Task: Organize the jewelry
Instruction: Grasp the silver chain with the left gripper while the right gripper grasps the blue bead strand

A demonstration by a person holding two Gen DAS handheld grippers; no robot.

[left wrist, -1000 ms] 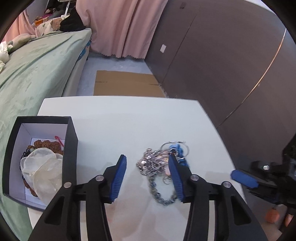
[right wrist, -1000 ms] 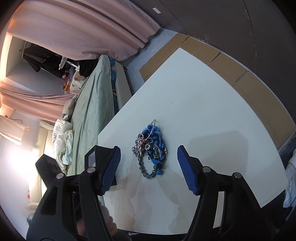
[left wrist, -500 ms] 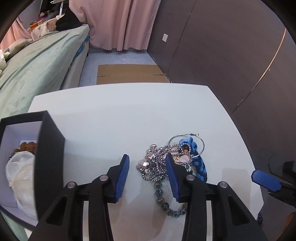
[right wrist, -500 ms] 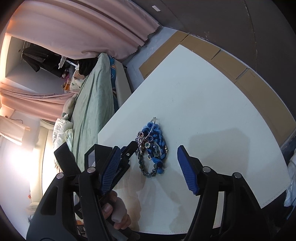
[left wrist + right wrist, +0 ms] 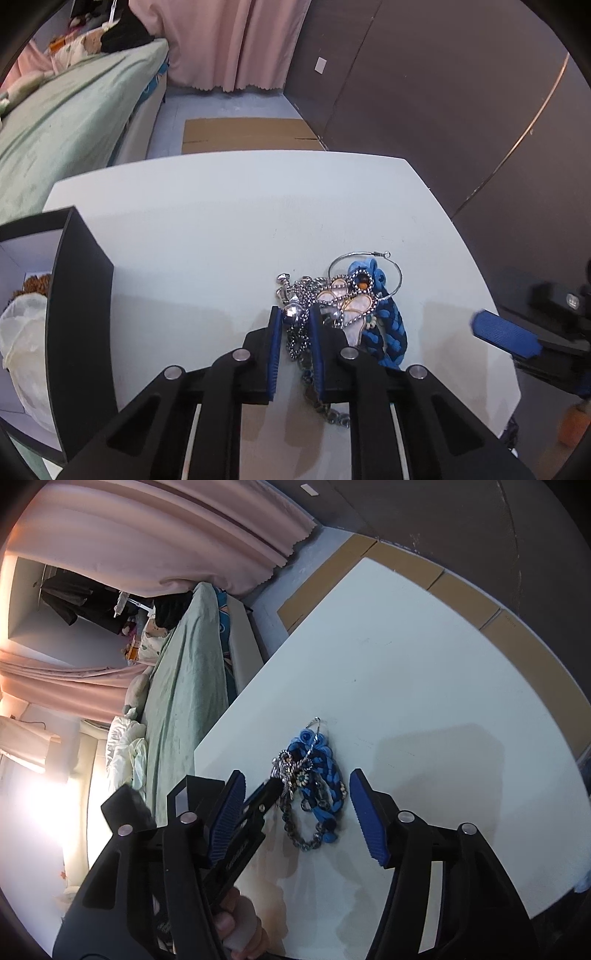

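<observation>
Left gripper [image 5: 291, 325] pinching into the jewelry pile [image 5: 340, 306]; right gripper [image 5: 297, 812] standing by with jaws apart and empty.

Pile lies on the white table [image 5: 221, 229], right of the black box [image 5: 81, 314]: silver bead chain [image 5: 295, 332], blue braided bracelet [image 5: 391, 332], shell flower pendant [image 5: 351, 306] and hoop earring [image 5: 365, 258], all tangled. Left jaws have just been closing; pads appear clamped on the chain's silver bead. Judgement: lift slowly and straight up, watching whether the pendant and bracelet drag along; if they do, the right gripper should pin the bracelet down so only the chain comes free, then carry it over the box wall. Hard to tell: how the strands interlock, whether both pads truly bear on the bead, chain's lower loop under the fingers. Box contents are cut off at the frame edge; only something pale and something brown show.
</observation>
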